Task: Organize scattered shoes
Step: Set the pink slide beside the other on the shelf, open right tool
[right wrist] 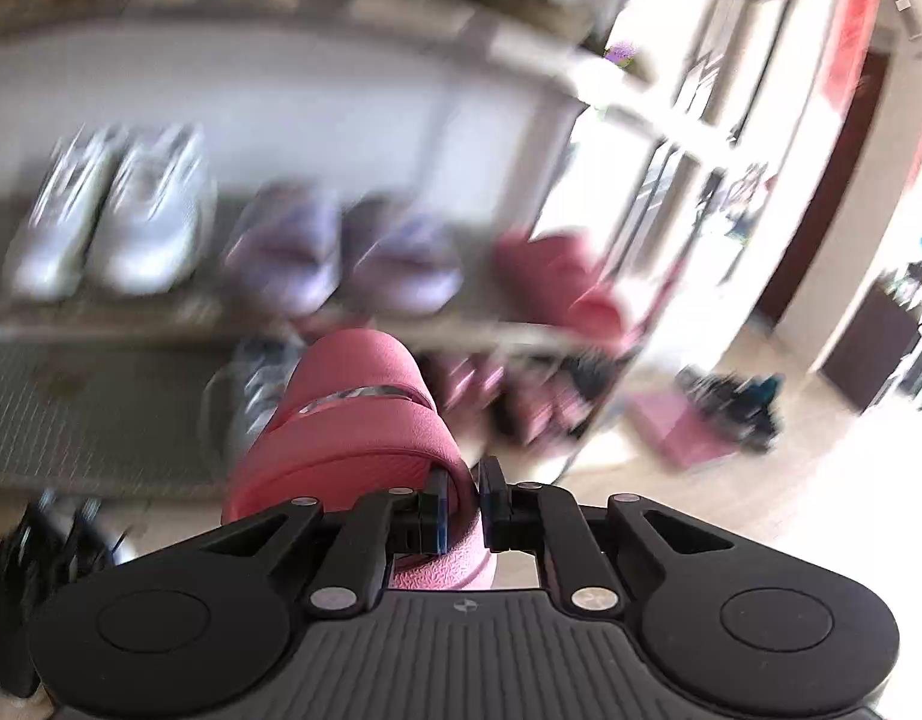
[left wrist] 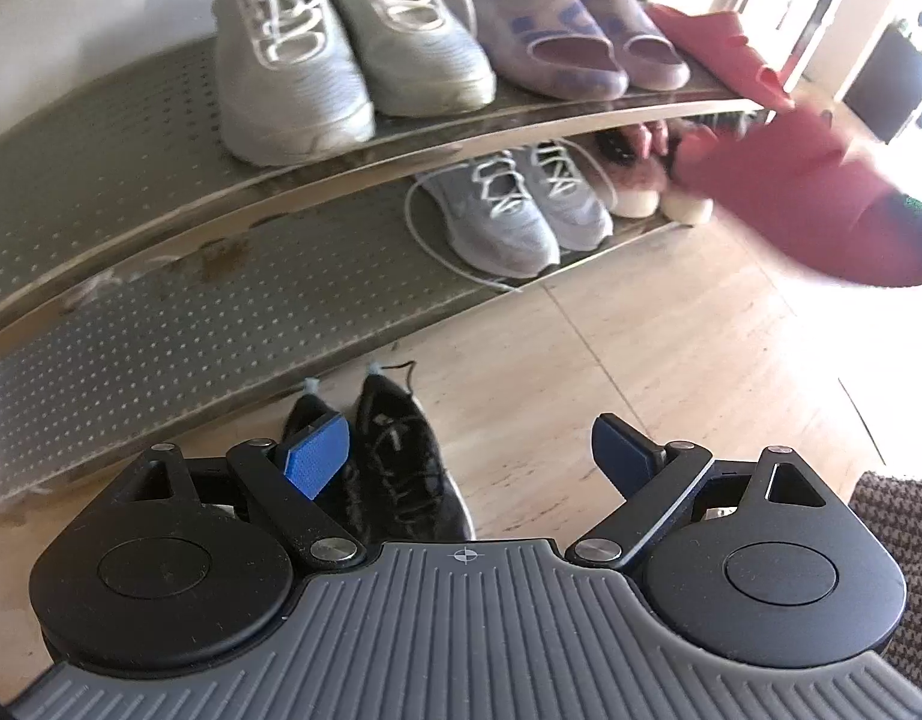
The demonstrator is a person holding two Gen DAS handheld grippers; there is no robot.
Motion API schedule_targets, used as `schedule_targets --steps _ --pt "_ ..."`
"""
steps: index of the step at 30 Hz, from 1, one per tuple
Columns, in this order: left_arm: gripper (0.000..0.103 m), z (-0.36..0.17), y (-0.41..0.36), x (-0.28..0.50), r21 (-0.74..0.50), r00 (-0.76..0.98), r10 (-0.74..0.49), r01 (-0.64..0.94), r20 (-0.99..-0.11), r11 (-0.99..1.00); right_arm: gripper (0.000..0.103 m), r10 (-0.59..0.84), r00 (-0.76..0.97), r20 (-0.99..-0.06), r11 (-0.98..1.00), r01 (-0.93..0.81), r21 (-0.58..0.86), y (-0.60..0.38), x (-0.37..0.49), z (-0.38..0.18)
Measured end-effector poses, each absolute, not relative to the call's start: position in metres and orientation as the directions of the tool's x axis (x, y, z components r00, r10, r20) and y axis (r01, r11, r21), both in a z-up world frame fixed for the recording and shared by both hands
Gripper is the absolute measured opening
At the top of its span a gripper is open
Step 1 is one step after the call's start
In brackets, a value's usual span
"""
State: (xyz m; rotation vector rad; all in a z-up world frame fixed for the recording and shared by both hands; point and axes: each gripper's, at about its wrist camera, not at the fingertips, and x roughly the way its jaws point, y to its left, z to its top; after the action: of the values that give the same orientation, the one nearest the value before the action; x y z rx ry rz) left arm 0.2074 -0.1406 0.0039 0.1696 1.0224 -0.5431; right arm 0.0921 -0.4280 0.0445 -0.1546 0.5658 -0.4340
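I see a shoe rack [left wrist: 161, 228] with two shelves, one over the other. On the top shelf, from left to right, sit a pair of sneakers [left wrist: 347, 54], a pair of slippers [left wrist: 581, 42] and one sandal [left wrist: 725, 48] at the right end. On the lower shelf, a pair of running shoes [left wrist: 521, 204] sits left of some fuzzy shoes [left wrist: 641, 180]. On the floor [left wrist: 641, 360] in front of the rack lies a pair of laced shoes [left wrist: 395, 462]. My left gripper [left wrist: 467, 456] hangs above that pair. My right gripper [right wrist: 461, 492] holds another sandal [right wrist: 353, 420] up in front of the rack's right end.
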Motion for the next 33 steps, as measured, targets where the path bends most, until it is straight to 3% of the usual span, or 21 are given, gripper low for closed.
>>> schedule_targets --steps 4,8,19,27,33 --pt "0.092 0.0 -0.148 0.207 -0.11 0.404 -0.352 0.512 -0.844 0.852 0.012 -0.474 0.79 -0.389 0.878 0.394 -0.271 -0.472 0.109 0.077" --pt "0.092 -0.011 -0.153 0.214 -0.097 0.39 -0.325 0.502 -0.862 0.86 0.012 -0.501 0.79 -0.353 0.863 0.427 -0.27 -0.501 0.144 0.077" --pt "0.092 -0.04 -0.155 0.237 -0.073 0.336 -0.267 0.492 -0.903 0.867 0.01 -0.514 0.721 -0.465 0.858 0.445 -0.258 -0.583 0.245 0.005" --pt "0.092 -0.052 -0.149 0.262 -0.052 0.319 -0.223 0.466 -0.921 0.883 0.012 -0.555 0.674 -0.487 0.831 0.485 -0.275 -0.593 0.322 -0.015" --pt "0.092 -0.043 -0.147 0.266 -0.062 0.329 -0.238 0.466 -0.914 0.883 0.022 -0.571 0.612 -0.547 0.811 0.524 -0.261 -0.59 0.344 -0.026"
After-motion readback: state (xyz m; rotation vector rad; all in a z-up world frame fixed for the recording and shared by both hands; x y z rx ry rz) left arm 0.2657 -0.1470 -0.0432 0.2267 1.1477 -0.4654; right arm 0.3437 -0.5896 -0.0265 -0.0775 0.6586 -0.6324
